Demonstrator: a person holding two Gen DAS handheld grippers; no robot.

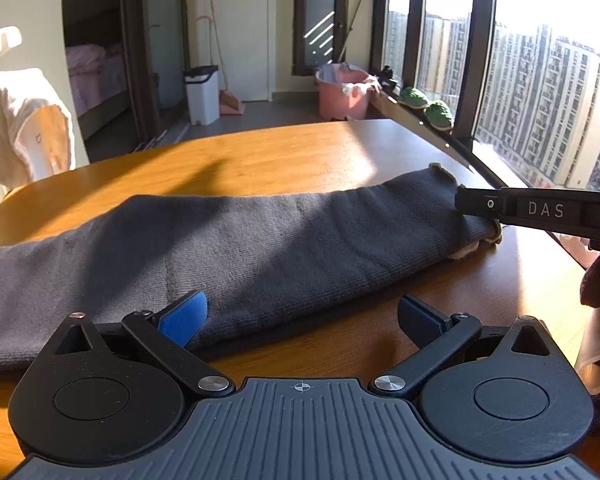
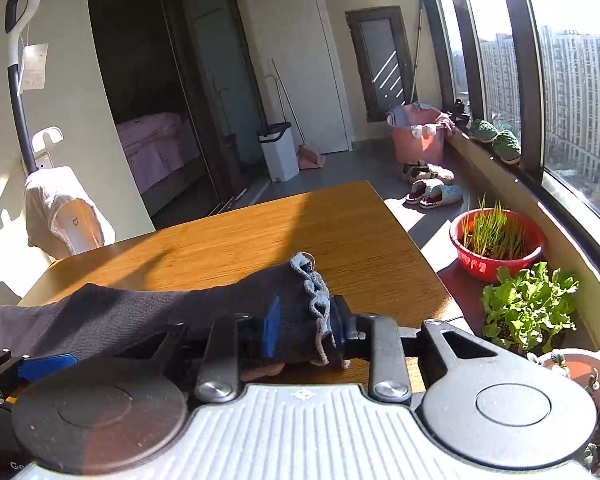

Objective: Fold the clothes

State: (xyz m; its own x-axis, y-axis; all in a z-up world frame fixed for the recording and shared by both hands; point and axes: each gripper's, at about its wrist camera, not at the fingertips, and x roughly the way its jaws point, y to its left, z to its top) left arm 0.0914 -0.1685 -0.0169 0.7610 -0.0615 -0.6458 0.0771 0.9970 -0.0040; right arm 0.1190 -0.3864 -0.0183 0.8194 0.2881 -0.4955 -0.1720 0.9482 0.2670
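A dark grey knit garment (image 1: 236,248) lies lengthwise across the wooden table (image 1: 284,156), folded into a long band. My left gripper (image 1: 300,316) is open just above the table at the garment's near edge; its left blue pad rests against the cloth. My right gripper (image 2: 304,330) is shut on the garment's right end (image 2: 296,320), at the pale frilly hem (image 2: 318,304). The right gripper's black finger (image 1: 520,210) shows in the left wrist view at that end. The left gripper's blue pad (image 2: 46,362) shows at the lower left of the right wrist view.
A chair with a pale towel (image 1: 24,124) stands at the table's far left. A windowsill with potted plants (image 2: 528,308) and a red bowl of grass (image 2: 496,240) runs along the right. A pink tub (image 1: 344,94), a white bin (image 1: 202,94) and shoes (image 2: 432,192) are on the floor beyond.
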